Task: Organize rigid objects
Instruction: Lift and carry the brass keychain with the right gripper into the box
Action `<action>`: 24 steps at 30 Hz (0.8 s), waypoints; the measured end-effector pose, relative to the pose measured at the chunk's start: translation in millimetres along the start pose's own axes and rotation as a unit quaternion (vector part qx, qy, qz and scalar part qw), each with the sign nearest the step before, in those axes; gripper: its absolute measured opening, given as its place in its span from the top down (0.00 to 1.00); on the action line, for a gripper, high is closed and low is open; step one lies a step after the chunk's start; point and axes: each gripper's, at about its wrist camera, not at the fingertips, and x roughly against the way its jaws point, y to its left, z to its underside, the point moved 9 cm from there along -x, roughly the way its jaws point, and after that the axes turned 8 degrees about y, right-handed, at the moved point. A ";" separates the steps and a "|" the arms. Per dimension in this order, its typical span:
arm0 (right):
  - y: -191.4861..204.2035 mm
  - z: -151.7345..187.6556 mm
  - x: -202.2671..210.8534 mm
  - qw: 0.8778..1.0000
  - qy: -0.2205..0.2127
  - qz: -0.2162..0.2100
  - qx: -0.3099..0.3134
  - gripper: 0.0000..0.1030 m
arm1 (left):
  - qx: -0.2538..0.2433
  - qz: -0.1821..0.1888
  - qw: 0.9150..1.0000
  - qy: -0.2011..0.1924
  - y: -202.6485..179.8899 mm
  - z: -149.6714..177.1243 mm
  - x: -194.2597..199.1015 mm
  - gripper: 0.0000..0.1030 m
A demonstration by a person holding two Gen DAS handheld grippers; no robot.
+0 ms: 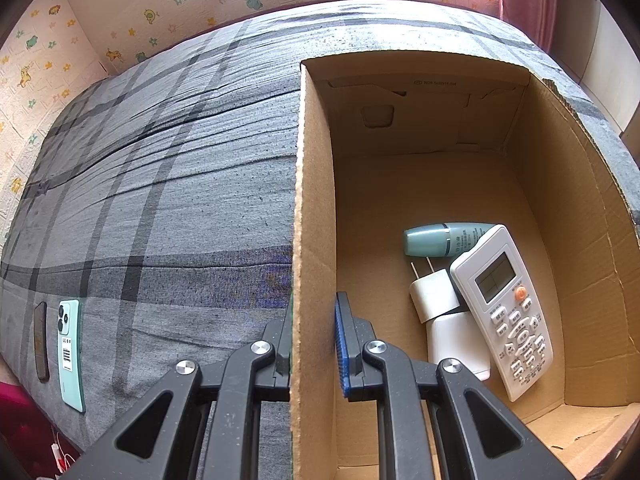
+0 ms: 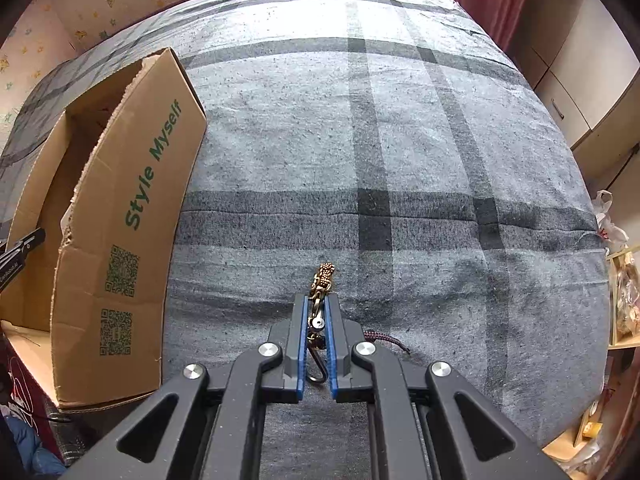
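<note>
My left gripper (image 1: 314,320) is shut on the left wall of an open cardboard box (image 1: 312,184), one finger outside and one inside. In the box lie a white remote (image 1: 504,308), a white plug charger (image 1: 434,294), a teal bottle (image 1: 440,240) and a white block (image 1: 460,344). In the right wrist view, my right gripper (image 2: 317,308) is shut on a brass keychain (image 2: 322,284), held above the bed. Its beaded end sticks out past the fingertips, its hook hangs between the pads, and a braided cord (image 2: 386,338) trails to the right. The box (image 2: 132,200) stands to the left.
A teal phone (image 1: 70,354) and a dark slim object (image 1: 40,340) lie on the grey plaid bedcover (image 1: 180,184) at far left. Wallpapered walls border the bed at the back and left. Cabinets (image 2: 584,80) and cluttered shelves (image 2: 624,300) stand right of the bed.
</note>
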 end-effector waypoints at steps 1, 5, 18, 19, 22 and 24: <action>-1.2 -0.2 2.6 1.000 -0.004 0.001 0.003 0.93 | 0.000 0.000 1.000 0.000 0.0 0.0 -0.1 0.85; 2.4 -7.8 16.4 1.000 -0.019 0.001 0.009 0.93 | 0.000 0.000 1.000 0.000 -0.1 -0.4 0.0 0.85; 18.4 -36.8 59.5 0.998 -0.061 0.000 0.035 0.93 | 0.000 0.001 1.000 0.001 -0.5 -0.6 -0.3 0.85; 20.1 -38.3 62.4 0.997 -0.065 0.000 0.036 0.93 | 0.000 0.001 1.000 0.001 -0.6 -0.6 -0.1 0.85; 25.2 -43.1 70.5 0.996 -0.072 -0.001 0.042 0.93 | 0.000 0.001 1.000 0.001 -0.6 -0.8 -0.3 0.85; 29.0 -46.2 76.1 0.996 -0.077 -0.002 0.046 0.93 | 0.000 0.001 1.000 0.001 -0.5 -0.6 -0.2 0.85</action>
